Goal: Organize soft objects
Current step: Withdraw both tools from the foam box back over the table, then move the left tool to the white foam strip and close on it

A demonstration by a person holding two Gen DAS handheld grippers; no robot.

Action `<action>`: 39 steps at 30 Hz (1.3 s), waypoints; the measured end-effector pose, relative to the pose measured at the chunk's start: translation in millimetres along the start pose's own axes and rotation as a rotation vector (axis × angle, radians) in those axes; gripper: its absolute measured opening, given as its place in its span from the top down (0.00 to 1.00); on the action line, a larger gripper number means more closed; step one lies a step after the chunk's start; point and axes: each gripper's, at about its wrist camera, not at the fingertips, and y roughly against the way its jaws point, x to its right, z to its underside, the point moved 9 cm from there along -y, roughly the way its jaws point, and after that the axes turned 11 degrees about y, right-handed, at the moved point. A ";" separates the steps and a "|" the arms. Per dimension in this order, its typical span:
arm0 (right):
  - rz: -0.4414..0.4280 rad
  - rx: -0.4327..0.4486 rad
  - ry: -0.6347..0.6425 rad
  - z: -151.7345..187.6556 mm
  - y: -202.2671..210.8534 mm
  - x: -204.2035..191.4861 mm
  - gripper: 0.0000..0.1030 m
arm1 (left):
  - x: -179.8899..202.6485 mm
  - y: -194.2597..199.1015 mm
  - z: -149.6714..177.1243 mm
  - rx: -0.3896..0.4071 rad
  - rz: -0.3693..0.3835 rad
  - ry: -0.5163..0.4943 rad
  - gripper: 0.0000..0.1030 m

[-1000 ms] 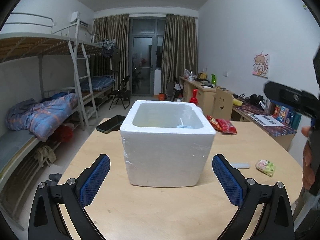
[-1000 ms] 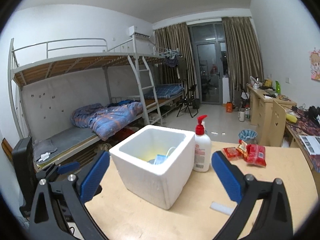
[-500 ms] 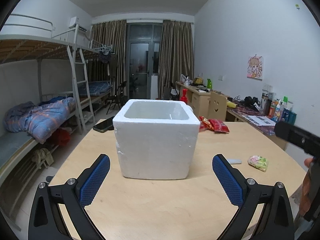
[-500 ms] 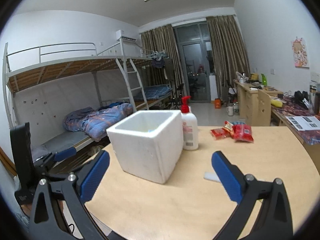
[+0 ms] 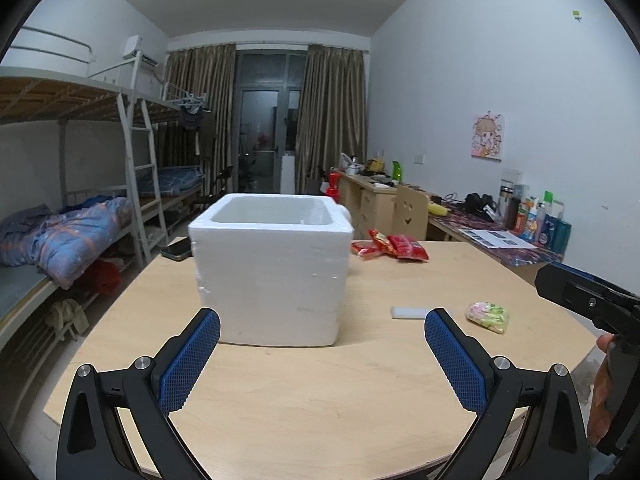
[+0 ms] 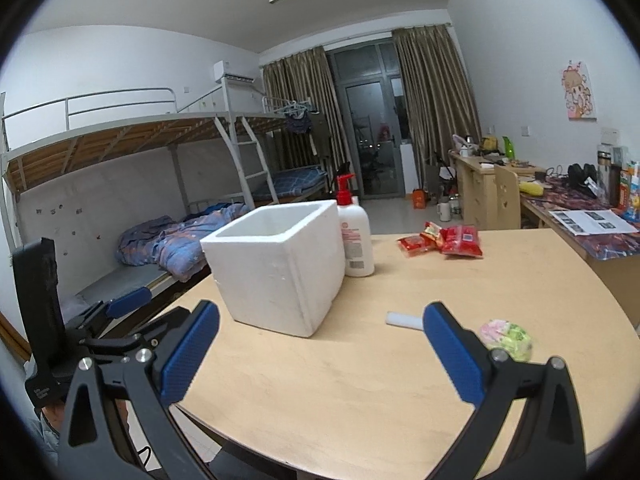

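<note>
The left gripper point(image 5: 322, 354) hangs over the near edge of the wooden table point(image 5: 304, 400), fingers spread wide, gripping nothing. The right gripper point(image 6: 320, 354) does likewise, fingers equally spread and empty. Just beyond the right gripper's right finger lies a soft pink-and-green packet point(image 6: 507, 338) (flat on the table), with a small white strip point(image 6: 403, 319) beside it. The white foam box point(image 5: 271, 267) stands upright mid-table, open-topped. A pump bottle point(image 6: 356, 236) stands touching the box's far side. Further back, red snack packets point(image 6: 444, 239) lie together near the far edge.
</note>
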 end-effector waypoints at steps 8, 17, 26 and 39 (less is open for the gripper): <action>0.054 -0.017 -0.051 13.5 12.8 31.6 0.00 | 26.6 -8.8 10.1 -0.021 0.065 -0.025 0.01; 0.155 -0.052 -0.097 35.8 22.8 74.2 0.00 | 68.3 -32.7 26.6 -0.090 0.154 -0.075 0.01; 0.232 -0.080 -0.162 56.6 24.8 117.9 0.00 | 113.5 -58.5 47.9 -0.145 0.241 -0.134 0.01; 0.264 -0.166 -0.232 85.0 6.3 171.6 0.00 | 154.6 -114.3 74.1 -0.255 0.265 -0.169 0.01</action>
